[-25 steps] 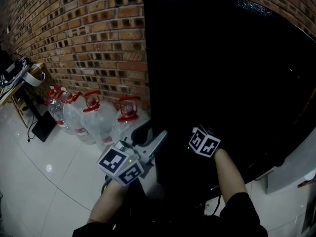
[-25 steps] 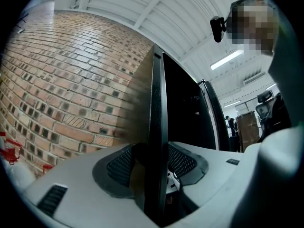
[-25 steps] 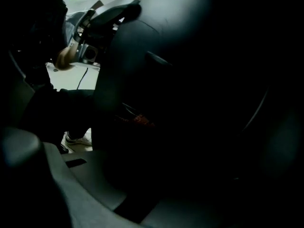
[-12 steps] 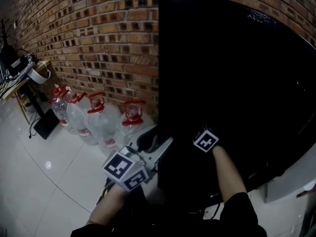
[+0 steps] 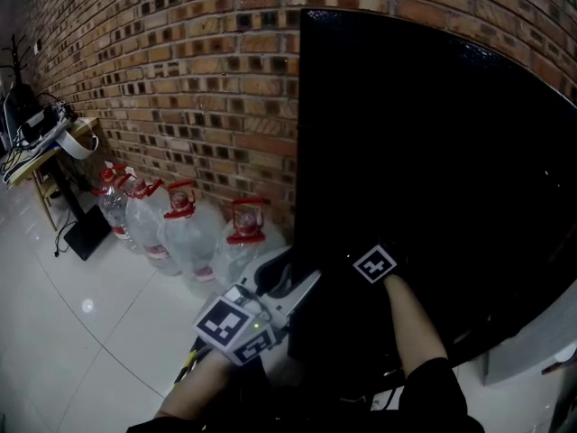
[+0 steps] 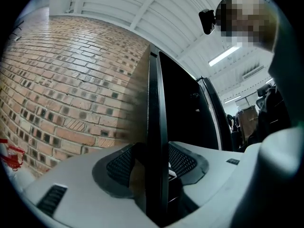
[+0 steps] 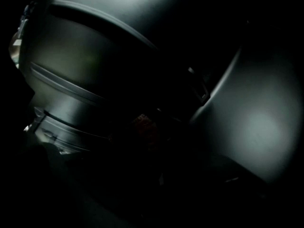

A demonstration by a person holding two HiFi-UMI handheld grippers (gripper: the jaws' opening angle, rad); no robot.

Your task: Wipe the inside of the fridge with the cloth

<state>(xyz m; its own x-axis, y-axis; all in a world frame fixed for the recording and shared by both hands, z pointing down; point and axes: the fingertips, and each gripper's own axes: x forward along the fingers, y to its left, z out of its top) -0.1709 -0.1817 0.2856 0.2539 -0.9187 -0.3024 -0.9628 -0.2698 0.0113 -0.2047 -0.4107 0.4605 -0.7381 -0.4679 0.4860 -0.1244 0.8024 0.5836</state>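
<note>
Bare brick wall [image 5: 180, 79] at rear, with a row of clear water jugs [image 5: 185, 242] with red caps standing at its foot on the glossy white tiled floor [image 5: 81, 350], and a cluttered desk [image 5: 41, 147] with cables at far left.

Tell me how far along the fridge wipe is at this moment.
Done: the fridge door is open, its edge clamped in the left gripper. In hand: the right gripper reaches into the dark fridge interior; no cloth can be made out. Left: how much wiping remains can't be judged.
</note>
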